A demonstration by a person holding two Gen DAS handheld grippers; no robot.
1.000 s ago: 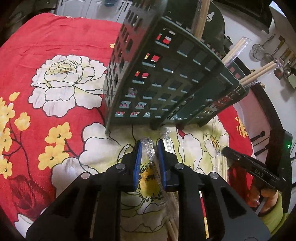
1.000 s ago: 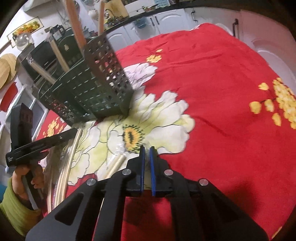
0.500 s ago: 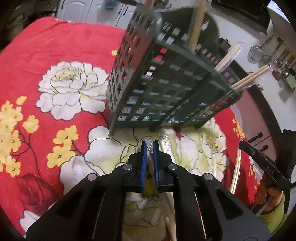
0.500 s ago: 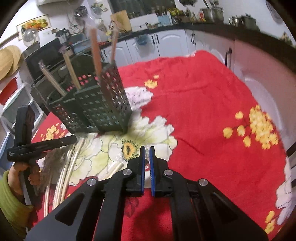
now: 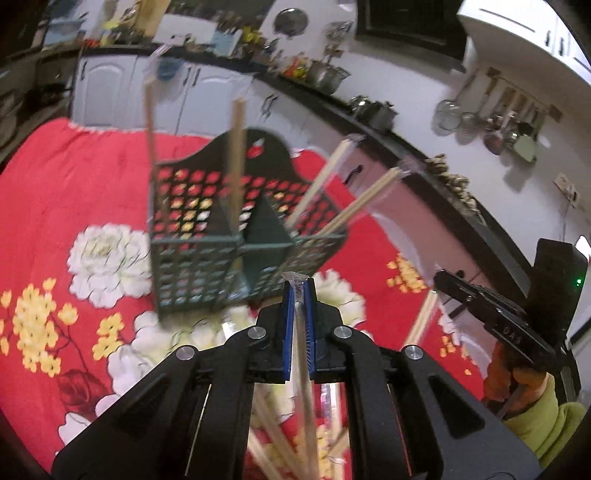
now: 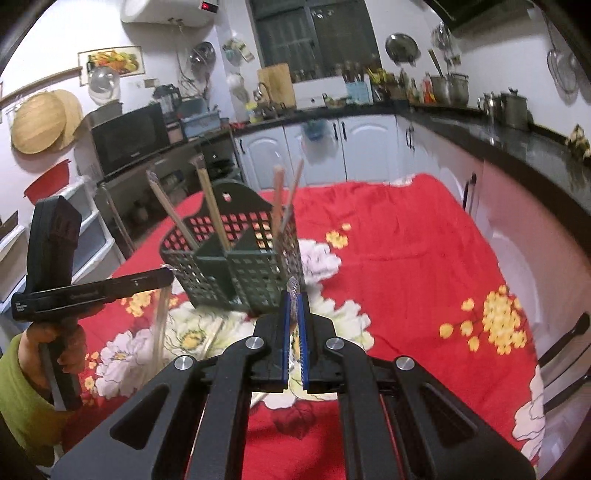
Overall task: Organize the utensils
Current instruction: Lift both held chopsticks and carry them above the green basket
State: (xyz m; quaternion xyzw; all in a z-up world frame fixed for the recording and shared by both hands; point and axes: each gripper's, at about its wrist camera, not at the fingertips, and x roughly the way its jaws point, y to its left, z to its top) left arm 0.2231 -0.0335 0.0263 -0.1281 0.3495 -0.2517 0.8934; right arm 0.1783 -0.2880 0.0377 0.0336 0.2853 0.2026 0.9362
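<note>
Progress is partial: four wrapped chopstick pairs (image 6: pixel 212 206) stand in the caddy (image 6: pixel 236 258). Left gripper (image 5: pixel 300 291) and right gripper (image 6: pixel 293 299) each clamp another pair; more lie on the worktop (image 6: pixel 406 266).

Readable text is scarce. In the left wrist view, the right gripper (image 5: pixel 436 282) has embossed letters on its side, roughly "DAS", seen upside down and soft. In the right wrist view, the left gripper (image 6: pixel 168 275) carries small print along its bar, too blurred to read. The water heater (image 6: pixel 168 11) on the wall shows a red lit display, digits not legible. Nothing legible on the holder (image 6: pixel 236 258) or the wrapped chopsticks.
</note>
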